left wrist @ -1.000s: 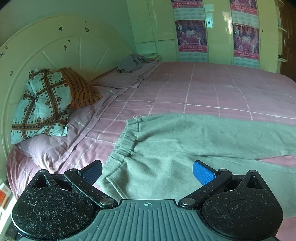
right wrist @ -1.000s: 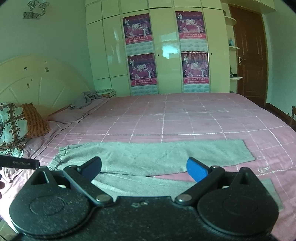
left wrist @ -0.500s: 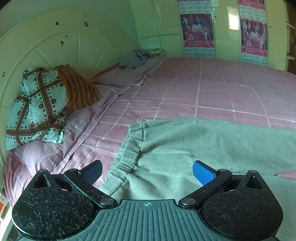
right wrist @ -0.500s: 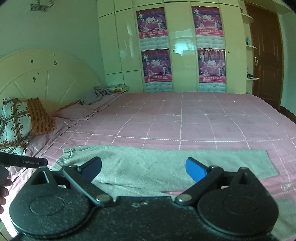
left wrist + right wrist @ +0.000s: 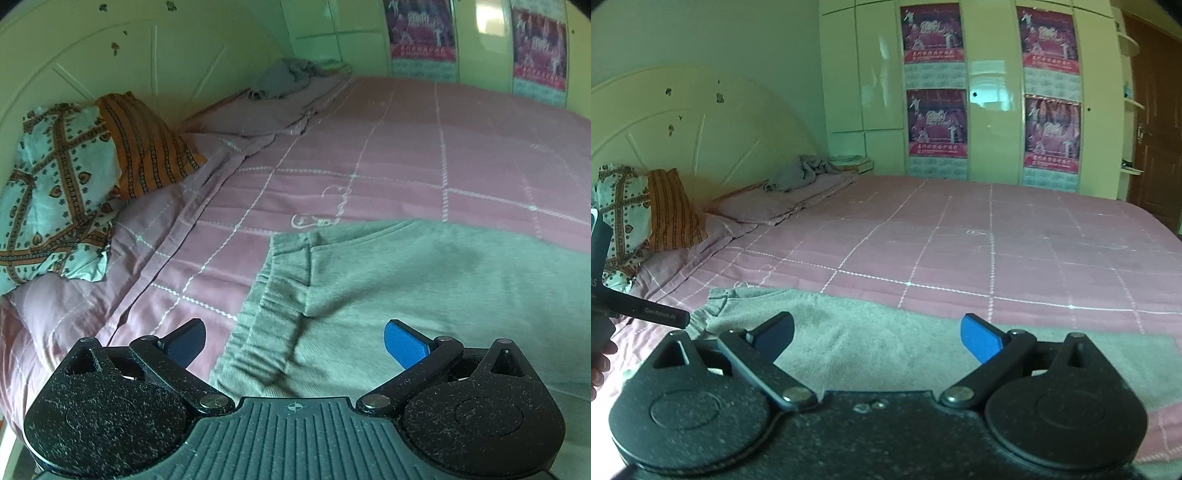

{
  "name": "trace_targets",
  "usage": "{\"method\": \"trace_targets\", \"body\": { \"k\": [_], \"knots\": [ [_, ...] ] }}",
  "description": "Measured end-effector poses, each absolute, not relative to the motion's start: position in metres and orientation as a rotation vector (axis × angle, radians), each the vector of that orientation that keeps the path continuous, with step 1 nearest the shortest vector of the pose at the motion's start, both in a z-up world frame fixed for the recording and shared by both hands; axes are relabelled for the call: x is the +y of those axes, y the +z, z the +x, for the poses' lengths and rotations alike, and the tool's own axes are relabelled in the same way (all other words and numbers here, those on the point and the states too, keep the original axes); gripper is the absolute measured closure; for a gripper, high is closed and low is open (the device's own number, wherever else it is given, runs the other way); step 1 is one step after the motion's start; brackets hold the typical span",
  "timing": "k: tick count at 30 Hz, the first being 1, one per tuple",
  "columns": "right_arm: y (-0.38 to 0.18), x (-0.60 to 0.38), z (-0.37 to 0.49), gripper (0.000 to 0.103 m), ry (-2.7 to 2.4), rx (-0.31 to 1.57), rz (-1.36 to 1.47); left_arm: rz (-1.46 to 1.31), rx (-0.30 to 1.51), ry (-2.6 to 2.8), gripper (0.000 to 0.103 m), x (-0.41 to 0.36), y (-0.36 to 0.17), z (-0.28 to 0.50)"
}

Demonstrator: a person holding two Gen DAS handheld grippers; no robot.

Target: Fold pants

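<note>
Grey-green pants (image 5: pixel 424 288) lie flat on the pink checked bedspread (image 5: pixel 388 147), with the elastic waistband (image 5: pixel 266 317) toward the pillows. My left gripper (image 5: pixel 293 341) is open and empty, low over the waistband, its blue pads (image 5: pixel 404 345) straddling it. My right gripper (image 5: pixel 877 338) is open and empty just above the pants (image 5: pixel 879 343) further along the legs. The left tool's black body (image 5: pixel 639 310) shows at the left edge of the right wrist view.
Patterned pillows (image 5: pixel 66 184) lean on the cream headboard (image 5: pixel 129 55) at left. A crumpled grey garment (image 5: pixel 284 77) lies at the far head of the bed. Wardrobe doors with posters (image 5: pixel 993 92) and a brown door (image 5: pixel 1160 122) stand behind the bed.
Both grippers have moved forward and lower toward the pants; the waistband now fills more of the left wrist view. Both stay open.
</note>
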State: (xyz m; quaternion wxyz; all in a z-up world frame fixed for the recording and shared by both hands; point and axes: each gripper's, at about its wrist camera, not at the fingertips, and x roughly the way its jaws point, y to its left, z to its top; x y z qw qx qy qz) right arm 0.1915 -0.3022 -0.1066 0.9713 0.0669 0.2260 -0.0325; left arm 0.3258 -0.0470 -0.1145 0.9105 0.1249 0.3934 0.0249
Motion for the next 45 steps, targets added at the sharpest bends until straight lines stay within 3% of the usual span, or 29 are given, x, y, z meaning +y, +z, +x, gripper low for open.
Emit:
{"method": "trace_targets", "body": {
  "k": [11, 14, 19, 24, 29, 33, 34, 35, 36, 37, 40, 41, 42, 43, 45],
  "knots": [
    [-0.161, -0.300, 0.299, 0.007, 0.065, 0.559, 0.071, 0.253, 0.903, 0.085, 0.001, -0.031, -0.180, 0.415],
    [-0.178, -0.299, 0.326, 0.007, 0.107, 0.589, 0.053, 0.209, 0.932, 0.065, 0.013, -0.025, -0.195, 0.434],
    [-0.201, -0.297, 0.370, 0.007, 0.163, 0.643, 0.035, 0.188, 0.955, 0.014, 0.014, -0.025, -0.210, 0.453],
    [-0.214, -0.292, 0.403, 0.007, 0.206, 0.669, -0.010, 0.141, 0.902, -0.023, 0.014, -0.015, -0.191, 0.451],
    [-0.223, -0.292, 0.430, 0.008, 0.224, 0.696, -0.066, 0.179, 0.968, -0.010, 0.015, -0.007, -0.216, 0.464],
    [-0.233, -0.291, 0.443, 0.008, 0.250, 0.741, -0.105, 0.160, 0.949, -0.030, 0.025, -0.009, -0.221, 0.464],
    [-0.235, -0.290, 0.445, 0.010, 0.269, 0.755, -0.115, 0.161, 0.947, -0.031, 0.027, -0.009, -0.220, 0.463],
    [-0.235, -0.289, 0.444, 0.029, 0.294, 0.766, -0.118, 0.161, 0.945, -0.035, 0.031, -0.010, -0.219, 0.460],
    [-0.233, -0.290, 0.442, 0.052, 0.314, 0.766, -0.117, 0.159, 0.942, -0.038, 0.034, -0.010, -0.216, 0.458],
    [-0.231, -0.292, 0.441, 0.087, 0.321, 0.761, -0.112, 0.164, 0.941, -0.039, 0.035, -0.011, -0.215, 0.456],
    [-0.224, -0.302, 0.443, 0.087, 0.317, 0.775, -0.088, 0.193, 0.941, -0.036, 0.040, -0.013, -0.210, 0.455],
    [-0.224, -0.302, 0.443, 0.078, 0.317, 0.770, -0.100, 0.205, 0.943, -0.034, 0.040, -0.015, -0.210, 0.456],
    [-0.224, -0.299, 0.444, 0.076, 0.310, 0.768, -0.123, 0.209, 0.946, -0.031, 0.040, -0.016, -0.210, 0.456],
    [-0.226, -0.297, 0.446, 0.076, 0.310, 0.776, -0.142, 0.208, 0.952, -0.027, 0.041, -0.016, -0.211, 0.457],
    [-0.229, -0.290, 0.450, 0.087, 0.306, 0.784, -0.168, 0.200, 0.954, -0.015, 0.047, -0.017, -0.210, 0.457]
  ]
}}
